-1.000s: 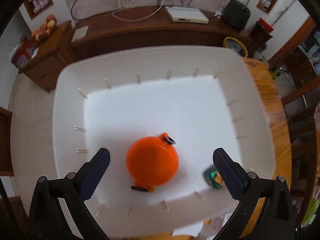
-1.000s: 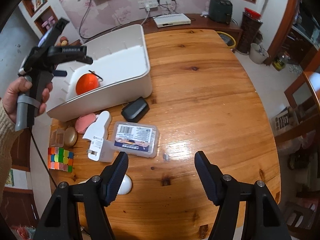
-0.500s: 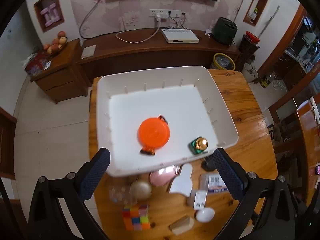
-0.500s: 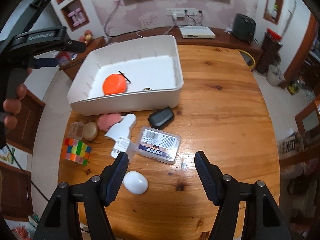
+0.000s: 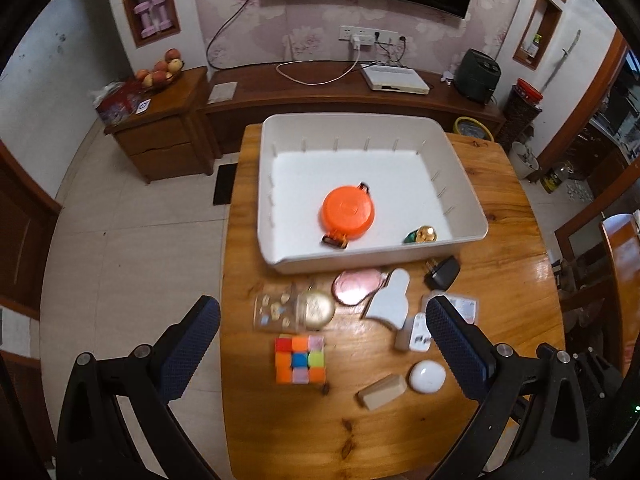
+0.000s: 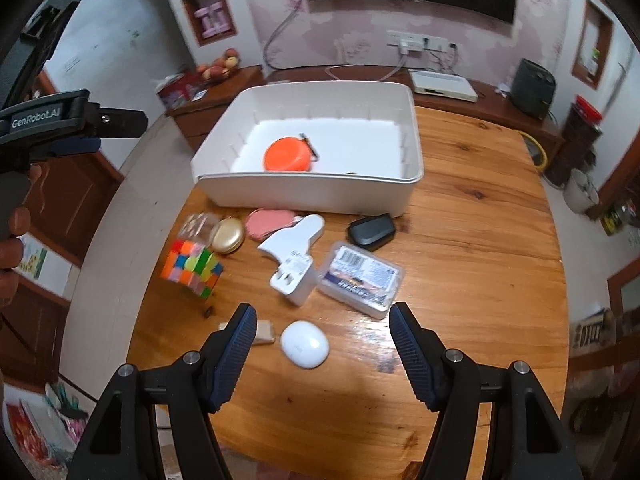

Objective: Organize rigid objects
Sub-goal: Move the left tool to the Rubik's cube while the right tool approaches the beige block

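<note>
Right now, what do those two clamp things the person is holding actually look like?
Both are black plastic frames with silver screws. Each ends in two paddle-like fingers faced with dark blue ribbed pads. The left gripper, seen from the side, carries white "GenRobot.AI" lettering and a pistol-style handle in the hand. The right gripper looks the same.

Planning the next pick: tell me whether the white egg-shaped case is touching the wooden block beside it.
Apart. In the left wrist view, bare table shows between the white egg-shaped case and the wooden block; the right wrist view shows the same gap.
</note>
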The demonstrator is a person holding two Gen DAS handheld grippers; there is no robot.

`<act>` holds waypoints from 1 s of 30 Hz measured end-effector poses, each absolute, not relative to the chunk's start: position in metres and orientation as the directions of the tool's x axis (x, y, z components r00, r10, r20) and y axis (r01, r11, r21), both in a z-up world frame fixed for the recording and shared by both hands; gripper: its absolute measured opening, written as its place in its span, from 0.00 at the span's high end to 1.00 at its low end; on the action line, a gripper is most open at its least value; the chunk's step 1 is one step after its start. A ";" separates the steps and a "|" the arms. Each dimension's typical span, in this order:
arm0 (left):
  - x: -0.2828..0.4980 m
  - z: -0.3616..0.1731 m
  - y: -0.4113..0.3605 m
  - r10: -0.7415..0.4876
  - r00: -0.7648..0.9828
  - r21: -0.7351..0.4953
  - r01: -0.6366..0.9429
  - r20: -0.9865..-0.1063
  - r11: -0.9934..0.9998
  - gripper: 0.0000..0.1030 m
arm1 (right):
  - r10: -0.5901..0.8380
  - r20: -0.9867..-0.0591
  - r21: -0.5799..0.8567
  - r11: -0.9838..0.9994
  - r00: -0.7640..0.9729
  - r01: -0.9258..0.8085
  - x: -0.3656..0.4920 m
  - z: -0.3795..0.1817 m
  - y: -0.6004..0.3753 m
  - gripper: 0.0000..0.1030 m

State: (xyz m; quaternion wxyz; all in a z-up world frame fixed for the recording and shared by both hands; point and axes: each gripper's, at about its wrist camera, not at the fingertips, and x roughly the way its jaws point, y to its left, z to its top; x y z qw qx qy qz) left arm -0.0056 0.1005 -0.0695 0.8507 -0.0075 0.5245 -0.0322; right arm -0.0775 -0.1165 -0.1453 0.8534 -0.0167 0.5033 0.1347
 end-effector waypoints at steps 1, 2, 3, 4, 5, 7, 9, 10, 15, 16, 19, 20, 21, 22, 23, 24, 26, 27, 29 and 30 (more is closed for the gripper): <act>-0.011 -0.073 0.101 -0.056 0.445 -0.043 0.039 -0.894 0.998 0.01 | 0.230 -0.862 0.110 0.955 0.451 -0.277 -0.081 -0.146 -0.112 0.32; -0.016 -0.077 0.102 -0.053 0.442 -0.042 0.033 -0.896 0.999 0.01 | 0.238 -0.862 0.108 0.949 0.447 -0.298 -0.084 -0.148 -0.109 0.32; -0.019 -0.081 0.103 -0.051 0.437 -0.042 0.029 -0.898 0.999 0.01 | 0.248 -0.862 0.102 0.939 0.442 -0.328 -0.087 -0.151 -0.103 0.32; -0.022 -0.084 0.103 -0.049 0.431 -0.042 0.025 -0.901 0.999 0.01 | 0.253 -0.862 0.092 0.931 0.439 -0.354 -0.090 -0.154 -0.099 0.32; -0.026 -0.091 0.104 -0.045 0.422 -0.041 0.019 -0.905 0.999 0.01 | 0.252 -0.863 0.080 0.924 0.439 -0.374 -0.092 -0.157 -0.094 0.32; -0.031 -0.100 0.106 -0.037 0.411 -0.034 0.014 -0.911 0.999 0.01 | 0.253 -0.863 0.047 0.902 0.438 -0.429 -0.100 -0.167 -0.083 0.32; -0.036 -0.113 0.107 -0.033 0.395 -0.031 0.013 -0.918 0.999 0.01 | 0.263 -0.861 0.030 0.880 0.435 -0.473 -0.106 -0.175 -0.075 0.32; -0.038 -0.119 0.108 -0.033 0.388 -0.031 0.011 -0.921 0.999 0.01 | 0.265 -0.862 0.019 0.869 0.433 -0.494 -0.109 -0.180 -0.071 0.32; -0.044 -0.147 0.112 -0.038 0.364 -0.038 0.006 -0.931 0.999 0.01 | 0.257 -0.869 -0.051 0.803 0.423 -0.593 -0.121 -0.206 -0.052 0.32; -0.044 -0.152 0.112 -0.039 0.359 -0.039 0.007 -0.932 0.999 0.01 | 0.252 -0.872 -0.062 0.793 0.419 -0.606 -0.122 -0.211 -0.049 0.33; -0.043 -0.172 0.112 -0.032 0.327 -0.028 0.015 -0.944 0.999 0.01 | 0.237 -0.876 -0.112 0.747 0.419 -0.655 -0.123 -0.230 -0.038 0.33; -0.042 -0.181 0.112 -0.023 0.314 -0.018 0.017 -0.949 1.000 0.01 | 0.228 -0.876 -0.130 0.735 0.424 -0.665 -0.124 -0.234 -0.035 0.32; -0.041 -0.186 0.112 -0.019 0.307 -0.014 0.018 -0.952 1.000 0.01 | 0.223 -0.876 -0.147 0.722 0.428 -0.676 -0.124 -0.239 -0.033 0.33; -0.041 -0.193 0.112 -0.013 0.295 -0.008 0.019 -0.955 1.000 0.01 | 0.216 -0.875 -0.169 0.704 0.434 -0.690 -0.124 -0.245 -0.029 0.33; -0.039 -0.198 0.113 -0.011 0.287 -0.006 0.020 -0.958 1.000 0.01 | 0.209 -0.875 -0.184 0.690 0.436 -0.700 -0.124 -0.251 -0.026 0.33; -0.039 -0.202 0.114 -0.010 0.281 -0.004 0.021 -0.960 1.000 0.01 | 0.203 -0.876 -0.196 0.679 0.437 -0.708 -0.123 -0.255 -0.023 0.33; -0.037 -0.212 0.114 -0.009 0.263 -0.002 0.026 -0.965 1.000 0.01 | 0.191 -0.879 -0.217 0.654 0.436 -0.725 -0.121 -0.266 -0.016 0.33; -0.036 -0.216 0.114 -0.008 0.255 -0.001 0.028 -0.967 1.000 0.01 | 0.186 -0.883 -0.224 0.641 0.432 -0.734 -0.119 -0.271 -0.013 0.33; -0.033 -0.222 0.115 -0.007 0.242 0.000 0.032 -0.970 0.999 0.01 | 0.185 -0.889 -0.223 0.623 0.419 -0.750 -0.117 -0.278 -0.008 0.33; -0.031 -0.225 0.116 -0.008 0.236 0.000 0.033 -0.972 0.999 0.01 | 0.187 -0.891 -0.223 0.615 0.414 -0.757 -0.115 -0.280 -0.005 0.33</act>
